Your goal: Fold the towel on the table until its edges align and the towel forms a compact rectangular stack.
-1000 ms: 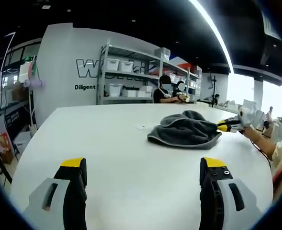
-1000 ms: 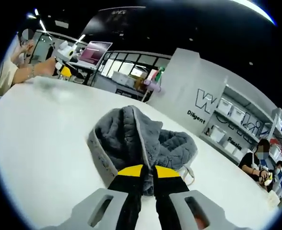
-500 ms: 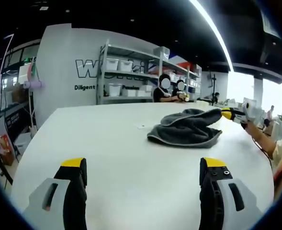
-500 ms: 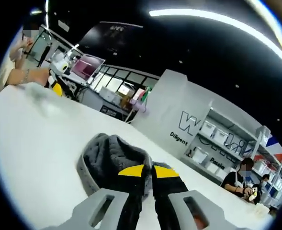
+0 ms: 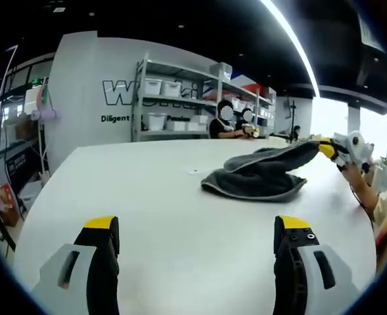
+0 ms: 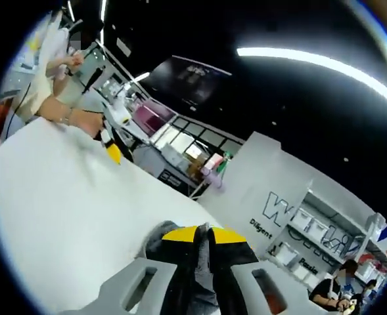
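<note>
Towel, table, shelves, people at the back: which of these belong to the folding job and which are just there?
Job:
grey towel
white table
right gripper, shut on the towel's edge
left gripper, open

Just there:
shelves with bins
seated people

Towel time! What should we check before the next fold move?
1. Right gripper shut on the towel: ok.
2. Towel corner lifted off the table: ok.
3. Left gripper open and free to help: ok.
4. Rest of the towel lying on the table, well inside its edges: ok.
5. Towel spread flat for a neat fold: not ok, bunched.
6. Edges lined up: not ok.
</note>
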A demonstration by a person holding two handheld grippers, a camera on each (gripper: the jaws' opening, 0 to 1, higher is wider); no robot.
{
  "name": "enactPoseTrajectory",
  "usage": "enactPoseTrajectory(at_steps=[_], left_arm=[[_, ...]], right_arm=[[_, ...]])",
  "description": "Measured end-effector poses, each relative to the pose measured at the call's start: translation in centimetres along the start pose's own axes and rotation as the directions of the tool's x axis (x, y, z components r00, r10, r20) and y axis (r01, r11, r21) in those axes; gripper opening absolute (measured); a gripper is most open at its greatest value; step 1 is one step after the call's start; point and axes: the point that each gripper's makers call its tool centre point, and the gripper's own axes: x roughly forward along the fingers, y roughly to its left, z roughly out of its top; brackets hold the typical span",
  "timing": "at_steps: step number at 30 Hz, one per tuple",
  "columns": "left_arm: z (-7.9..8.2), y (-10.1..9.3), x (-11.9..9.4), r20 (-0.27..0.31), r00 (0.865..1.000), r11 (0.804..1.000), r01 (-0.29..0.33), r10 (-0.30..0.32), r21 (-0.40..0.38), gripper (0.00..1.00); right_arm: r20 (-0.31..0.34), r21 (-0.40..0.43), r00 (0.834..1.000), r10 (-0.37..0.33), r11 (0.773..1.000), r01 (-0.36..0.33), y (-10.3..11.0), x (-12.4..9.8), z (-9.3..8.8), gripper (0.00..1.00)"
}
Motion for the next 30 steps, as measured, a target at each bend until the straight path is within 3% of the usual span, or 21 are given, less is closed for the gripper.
enactPoseTrajectory(at_steps=[5,8,14,17,20,23,30], left_arm=[[-0.1,0.2,0.1,-0.005,1.000,1.000,-0.005,0.005,0.000,0.96],[-0.1,0.2,0.2,-0.012,1.000,1.000,-0.006,0.006,-0.001,0.96],[0.0,0.4,0.3,-0.014,1.000,1.000,-0.006,0.006,-0.001,0.96],[0.3,0.5,0.2,-0.010,1.000,1.000,-0.007,0.007,0.000,0.96],[0.5,0.8,0.2,-0.005,1.000,1.000,-0.008,0.008,0.000,0.96],[0.5,0.7,0.1,-0.005,1.000,1.000,-0.007,0.007,-0.001,0.96],[0.3,0.7,0.2,-0.007,1.000,1.000,-0.006,0.006,0.000,0.96]], right_arm=[[0.039,0.042,0.982,0.182,0.982,-0.184,4.5,0.8,1.6,0.02],[0.034,0.026,0.970,0.242,0.970,-0.243,6.8,1.5,1.7,0.02],[-0.001,0.038,0.907,0.420,0.907,-0.420,12.8,2.4,0.5,0.00],[0.040,0.101,0.858,0.511,0.853,-0.513,15.4,1.7,1.1,0.00],[-0.008,0.061,0.851,0.526,0.849,-0.524,16.3,1.8,0.3,0.00],[-0.009,0.075,0.842,0.539,0.840,-0.537,16.7,1.8,0.1,0.00],[0.014,0.094,0.852,0.523,0.848,-0.522,16.0,1.6,0.6,0.00]])
